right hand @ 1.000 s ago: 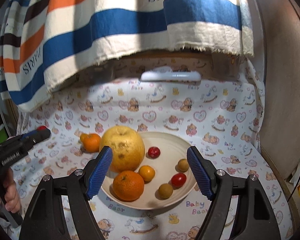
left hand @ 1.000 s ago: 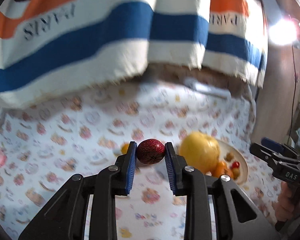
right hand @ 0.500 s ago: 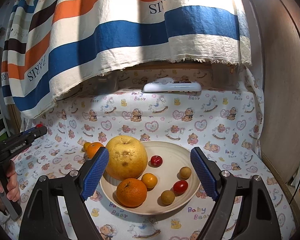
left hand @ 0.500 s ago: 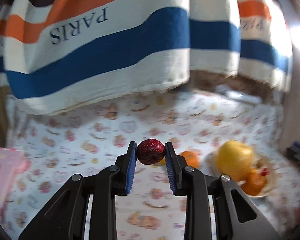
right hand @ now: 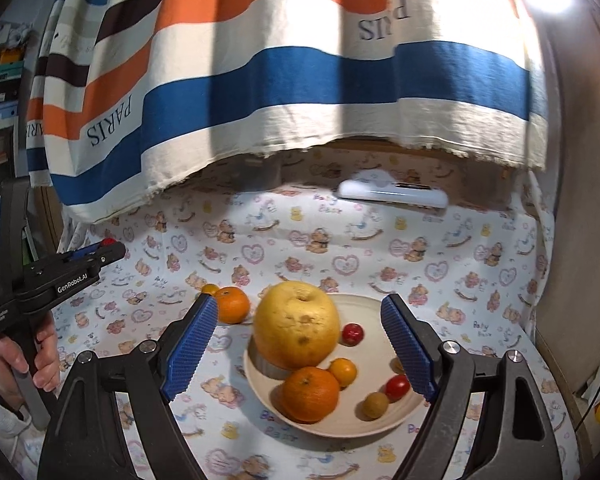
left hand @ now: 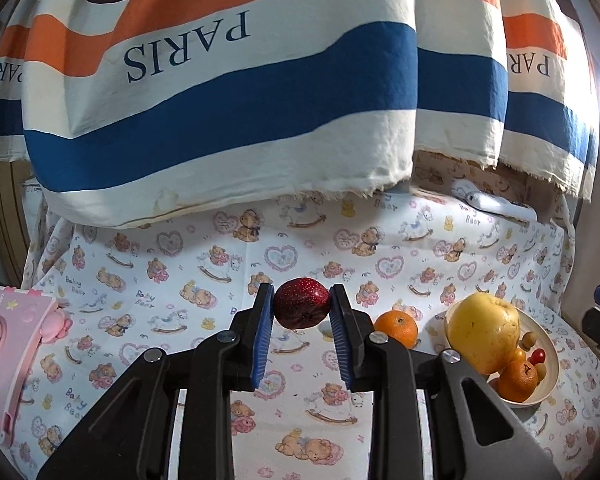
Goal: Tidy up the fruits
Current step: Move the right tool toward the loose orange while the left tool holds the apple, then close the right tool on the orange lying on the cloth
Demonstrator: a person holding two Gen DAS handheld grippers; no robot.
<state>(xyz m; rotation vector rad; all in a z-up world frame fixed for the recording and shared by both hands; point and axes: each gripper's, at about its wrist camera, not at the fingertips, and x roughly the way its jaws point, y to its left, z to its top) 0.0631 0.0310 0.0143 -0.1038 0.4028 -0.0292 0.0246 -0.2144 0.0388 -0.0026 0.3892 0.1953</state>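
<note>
Left gripper (left hand: 302,312) carries a dark red fruit (left hand: 302,308); right gripper (right hand: 298,348) empty.

We note the left jaws closed narrow, pads pressing the fruit on both sides, held above the bear-print worktop (left hand: 180,280), left of a loose orange (left hand: 396,328). Right jaws, having just widened, stand wide apart with nothing between the pads, poised over the cream plate (right hand: 364,420) bearing the large yellow fruit (right hand: 296,324) and smaller fruits.

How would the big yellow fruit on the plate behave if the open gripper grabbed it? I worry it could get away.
The big yellow fruit is round and smooth-skinned, so it would probably roll if nudged. It dwarfs the oranges beside it, so it is likely heavy. It looks nearly as wide as the gap of the right gripper, so the pads might catch only its curved sides and slip.
</note>
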